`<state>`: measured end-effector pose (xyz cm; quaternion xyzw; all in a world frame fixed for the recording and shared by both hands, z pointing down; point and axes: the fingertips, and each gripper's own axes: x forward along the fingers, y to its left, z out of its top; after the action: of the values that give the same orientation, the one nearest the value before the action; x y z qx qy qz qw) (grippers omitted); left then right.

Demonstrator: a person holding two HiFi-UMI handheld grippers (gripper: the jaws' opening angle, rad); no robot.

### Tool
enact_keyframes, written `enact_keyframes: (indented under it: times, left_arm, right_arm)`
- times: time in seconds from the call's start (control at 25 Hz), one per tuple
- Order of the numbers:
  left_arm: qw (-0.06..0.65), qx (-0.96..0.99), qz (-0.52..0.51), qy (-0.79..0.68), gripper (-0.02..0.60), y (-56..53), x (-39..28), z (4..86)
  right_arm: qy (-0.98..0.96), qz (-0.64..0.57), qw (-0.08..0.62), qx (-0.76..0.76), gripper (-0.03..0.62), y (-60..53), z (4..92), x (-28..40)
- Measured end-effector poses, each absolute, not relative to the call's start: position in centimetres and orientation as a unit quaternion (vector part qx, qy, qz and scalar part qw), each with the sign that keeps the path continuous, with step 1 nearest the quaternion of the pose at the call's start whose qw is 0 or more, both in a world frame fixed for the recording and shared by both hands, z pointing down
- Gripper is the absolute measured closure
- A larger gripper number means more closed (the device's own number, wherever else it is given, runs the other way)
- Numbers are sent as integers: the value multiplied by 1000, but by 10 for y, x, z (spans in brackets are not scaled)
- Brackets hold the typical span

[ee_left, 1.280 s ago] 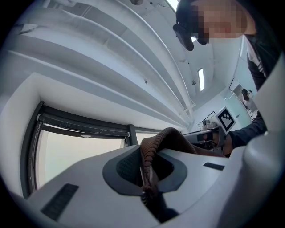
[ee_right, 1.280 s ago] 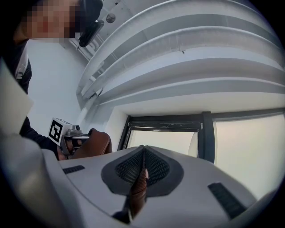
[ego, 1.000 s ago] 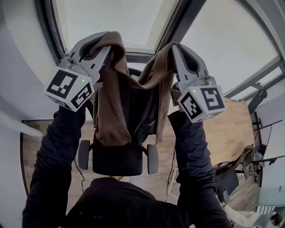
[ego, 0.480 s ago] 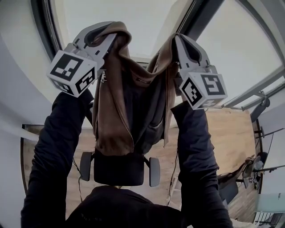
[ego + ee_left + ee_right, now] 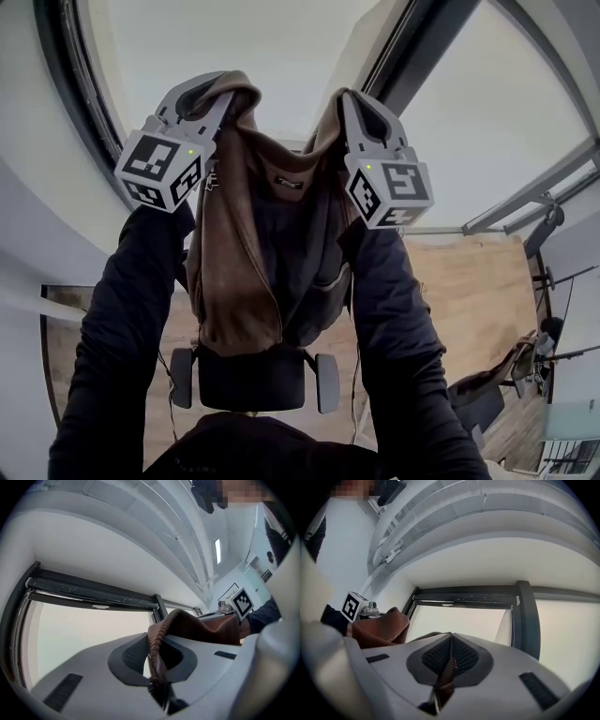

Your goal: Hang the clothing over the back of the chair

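Two tongs, both high in the upper half of the head view.

Left tongs (image 5: pixel 223 86): jaws clamped on a ribbed brown edge of the clothing (image 5: pixel 234 281). The fabric is pinched between the pads and arches away toward the right of the left gripper view.

Right tongs (image 5: pixel 343 98): jaws together on a thin fold of the same garment, seen as a narrow strip between the pads.

The clothing hangs spread between the two tongs. Its collar sags in the middle, the dark lining faces the camera, and the body drops toward frame centre.

The lower hem overlaps the back of the black chair (image 5: pixel 253 375) at lower centre; cannot tell whether they touch.

The person's dark sleeves (image 5: pixel 122 319) flank the garment. Beyond are a window frame (image 5: pixel 417 42) at upper right and a wooden floor (image 5: pixel 469 291) at right.
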<state>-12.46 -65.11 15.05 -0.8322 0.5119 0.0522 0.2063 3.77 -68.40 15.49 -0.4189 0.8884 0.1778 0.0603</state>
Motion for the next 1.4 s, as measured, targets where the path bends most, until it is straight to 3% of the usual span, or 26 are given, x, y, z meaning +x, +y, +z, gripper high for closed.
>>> enact_keyframes:
  times: [0.32, 1.4]
  left_arm:
    - [181, -831, 31, 526, 546, -692, -141, 193]
    - [-1, -806, -67, 588, 541, -748, -204, 388]
  right_arm:
    - [880, 176, 39, -440, 577, -722, 192, 29]
    - [873, 27, -87, -479, 559, -803, 381, 63]
